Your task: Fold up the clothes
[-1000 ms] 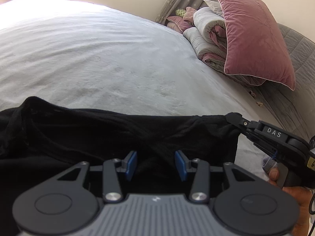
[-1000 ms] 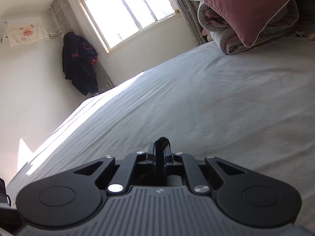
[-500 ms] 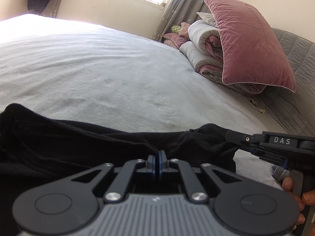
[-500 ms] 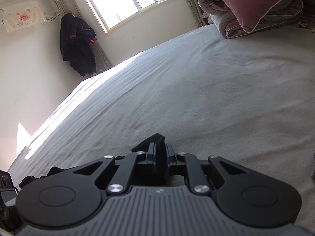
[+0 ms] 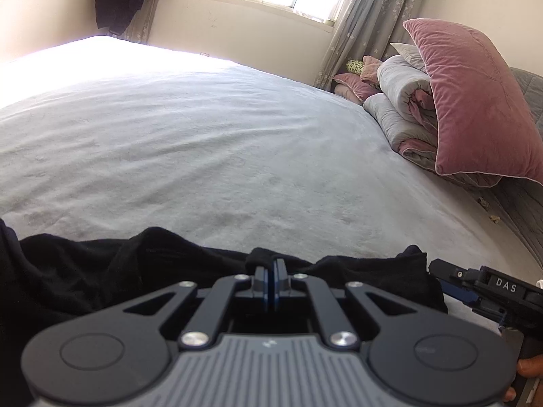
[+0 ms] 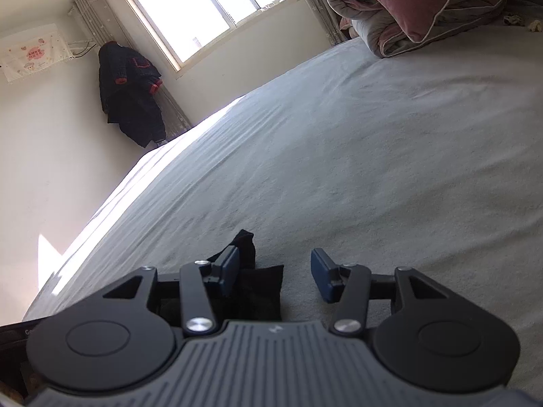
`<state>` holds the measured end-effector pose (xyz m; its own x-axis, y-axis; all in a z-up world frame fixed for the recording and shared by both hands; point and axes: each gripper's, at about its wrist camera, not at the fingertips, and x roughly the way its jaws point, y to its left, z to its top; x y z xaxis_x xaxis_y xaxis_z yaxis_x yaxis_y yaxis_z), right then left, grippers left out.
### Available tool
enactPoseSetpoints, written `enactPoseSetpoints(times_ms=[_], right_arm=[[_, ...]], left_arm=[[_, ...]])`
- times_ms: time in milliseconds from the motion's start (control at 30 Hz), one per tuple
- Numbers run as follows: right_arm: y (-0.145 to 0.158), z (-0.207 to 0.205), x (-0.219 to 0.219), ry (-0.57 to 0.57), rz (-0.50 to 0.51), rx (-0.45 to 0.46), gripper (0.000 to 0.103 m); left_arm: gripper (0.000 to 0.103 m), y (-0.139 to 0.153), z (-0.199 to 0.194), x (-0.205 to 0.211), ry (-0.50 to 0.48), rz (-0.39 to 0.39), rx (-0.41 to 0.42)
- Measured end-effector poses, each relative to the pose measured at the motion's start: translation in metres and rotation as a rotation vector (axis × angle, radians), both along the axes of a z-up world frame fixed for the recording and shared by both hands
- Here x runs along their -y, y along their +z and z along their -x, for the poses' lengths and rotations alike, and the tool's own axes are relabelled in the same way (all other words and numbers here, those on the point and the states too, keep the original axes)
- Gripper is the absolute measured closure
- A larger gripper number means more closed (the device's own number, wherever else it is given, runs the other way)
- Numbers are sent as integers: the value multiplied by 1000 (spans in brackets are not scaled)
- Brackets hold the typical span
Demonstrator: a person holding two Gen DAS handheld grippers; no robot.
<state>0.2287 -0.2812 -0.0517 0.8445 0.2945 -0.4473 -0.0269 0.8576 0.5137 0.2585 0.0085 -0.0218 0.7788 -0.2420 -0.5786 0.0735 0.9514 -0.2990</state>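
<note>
A black garment [image 5: 101, 271] lies crumpled along the near edge of the grey bed [image 5: 237, 135]. My left gripper [image 5: 271, 271] is shut on a fold of its upper edge, and the cloth bunches over the pads. My right gripper [image 5: 448, 281] shows at the garment's right corner in the left wrist view. In the right wrist view the right gripper [image 6: 275, 264] has its jaws opening. The garment's corner [image 6: 261, 285] hangs loose beside the left pad [image 6: 230, 264], and neither pad presses on it.
A pink velvet pillow [image 5: 475, 101] leans on rolled grey quilts [image 5: 400, 101] at the quilted headboard [image 5: 529, 203]. A dark coat [image 6: 129, 95] hangs in the corner beside the window [image 6: 203, 10]. A hand [image 5: 529, 366] holds the right gripper's handle.
My left gripper closed on the garment's edge and tilted upward with it. The right gripper's jaws spread apart and released the black corner they had pinched.
</note>
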Motion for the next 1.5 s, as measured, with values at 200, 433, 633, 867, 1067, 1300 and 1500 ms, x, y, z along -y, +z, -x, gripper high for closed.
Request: enactPoseSetpoints(times_ms=[200,433,633,867,1067,1300,1500], right_arm=[[-2,-3,-13,66,2,-9,54],[8,2,-6,87,-15,-4,94],[12,5,-14,108,7,41,47],[-3,-6,-33,71,173,-35,101],[21,4,-33,18,377,-72,101],[22,15,-35,115,599,-197,99],[29,16,-13,79,452,-121,48]], left_arm=[[100,-4,-2,-12,33,21,-17],[100,-7,-5,-16,53,11,-47],[100,-11,-8,-16,73,-18,-82],[100,-12,-9,-17,75,-24,-95],[100,-14,-10,-19,75,-26,-106],[100,-15,-11,-19,72,-34,-114],[100,-14,-11,-20,61,-39,-122]])
